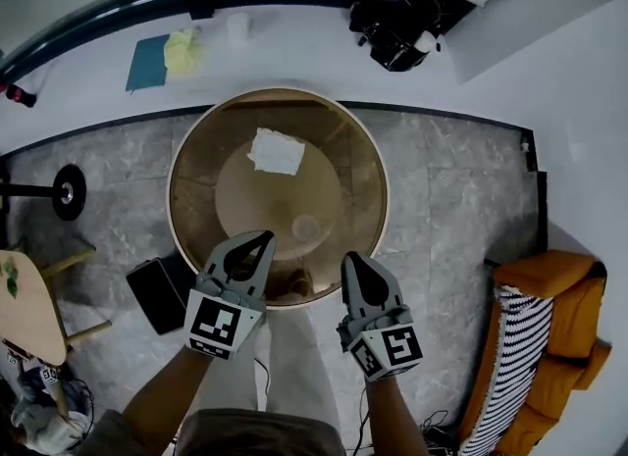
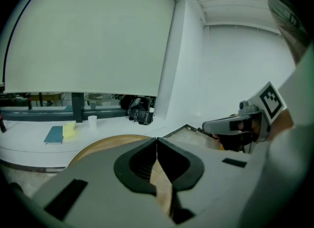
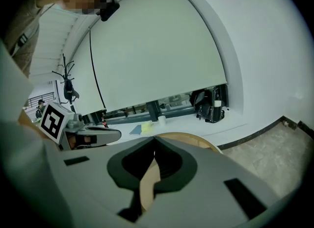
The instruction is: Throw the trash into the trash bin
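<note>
A grey stone floor [image 1: 446,184] carries a round table [image 1: 183,165] in mid-view; an orange chair [image 1: 554,292] stands at the right; the left gripper [image 1: 263,239] and right gripper [image 1: 353,260] hang over the table's near rim, both clenched on nothing; the trash, a crumpled white paper [image 1: 277,151], lies on the tabletop, well apart from both.

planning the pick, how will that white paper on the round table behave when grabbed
The white paper looks thin and creased, so probably very light and floppy, likely to crumple between jaws. It lies fairly flat on the smooth round table, so a push would probably slide it, not roll it.
</note>
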`<state>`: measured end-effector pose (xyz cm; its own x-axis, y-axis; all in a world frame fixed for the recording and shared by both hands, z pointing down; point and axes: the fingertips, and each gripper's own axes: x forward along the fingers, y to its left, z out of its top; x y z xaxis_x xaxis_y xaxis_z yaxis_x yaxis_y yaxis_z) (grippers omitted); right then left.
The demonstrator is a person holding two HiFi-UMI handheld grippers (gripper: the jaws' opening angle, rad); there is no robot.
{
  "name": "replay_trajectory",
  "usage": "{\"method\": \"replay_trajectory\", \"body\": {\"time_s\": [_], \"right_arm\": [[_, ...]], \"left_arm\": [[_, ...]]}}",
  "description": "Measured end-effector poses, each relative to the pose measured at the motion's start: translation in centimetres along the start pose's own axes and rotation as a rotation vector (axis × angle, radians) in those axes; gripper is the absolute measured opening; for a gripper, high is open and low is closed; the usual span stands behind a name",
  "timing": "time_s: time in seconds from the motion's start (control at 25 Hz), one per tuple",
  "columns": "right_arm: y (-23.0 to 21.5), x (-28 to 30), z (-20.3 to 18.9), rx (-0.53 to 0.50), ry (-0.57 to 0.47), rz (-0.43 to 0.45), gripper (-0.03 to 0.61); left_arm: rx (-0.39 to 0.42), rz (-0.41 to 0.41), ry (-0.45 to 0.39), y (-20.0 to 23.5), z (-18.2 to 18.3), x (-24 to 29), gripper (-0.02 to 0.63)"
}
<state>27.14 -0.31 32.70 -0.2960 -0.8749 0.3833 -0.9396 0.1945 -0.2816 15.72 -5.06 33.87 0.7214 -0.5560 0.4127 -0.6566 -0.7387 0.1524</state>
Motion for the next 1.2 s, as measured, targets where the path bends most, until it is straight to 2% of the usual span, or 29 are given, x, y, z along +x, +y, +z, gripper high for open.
{"method": "replay_trajectory", "body": {"time_s": [0.24, 0.56, 0.64, 0.76, 0.84, 1.0, 1.2], "right_arm": [[-1.3, 1.7, -4.2, 0.032, 0.027, -0.004, 0.017], [-1.3, 1.5, -6.2, 0.057, 0.043, 0.001, 0.017], [-1.4, 1.4, -6.3, 0.058, 0.043, 0.001, 0.017], [-1.8, 1.2, -6.4, 0.063, 0.043, 0.000, 0.017], [-2.3, 1.2, -6.4, 0.072, 0.042, -0.010, 0.017], [-3.0, 1.2, -6.6, 0.091, 0.040, -0.023, 0.017], [-3.2, 1.0, -6.9, 0.104, 0.047, -0.020, 0.017]], "left_arm": [[-0.001, 0.001, 0.014, 0.4, -4.3, 2.1, 0.020], [0.005, -0.026, 0.046, 0.0, -6.1, 3.4, 0.030], [0.012, -0.045, 0.055, -0.4, -6.3, 3.8, 0.090], [0.033, -0.070, 0.081, -1.3, -6.9, 4.6, 0.253], [0.058, -0.091, 0.104, -1.9, -7.3, 5.4, 0.303], [0.090, -0.128, 0.144, -3.0, -8.2, 6.6, 0.324], [0.106, -0.126, 0.190, -3.3, -10.4, 8.1, 0.324]]}}
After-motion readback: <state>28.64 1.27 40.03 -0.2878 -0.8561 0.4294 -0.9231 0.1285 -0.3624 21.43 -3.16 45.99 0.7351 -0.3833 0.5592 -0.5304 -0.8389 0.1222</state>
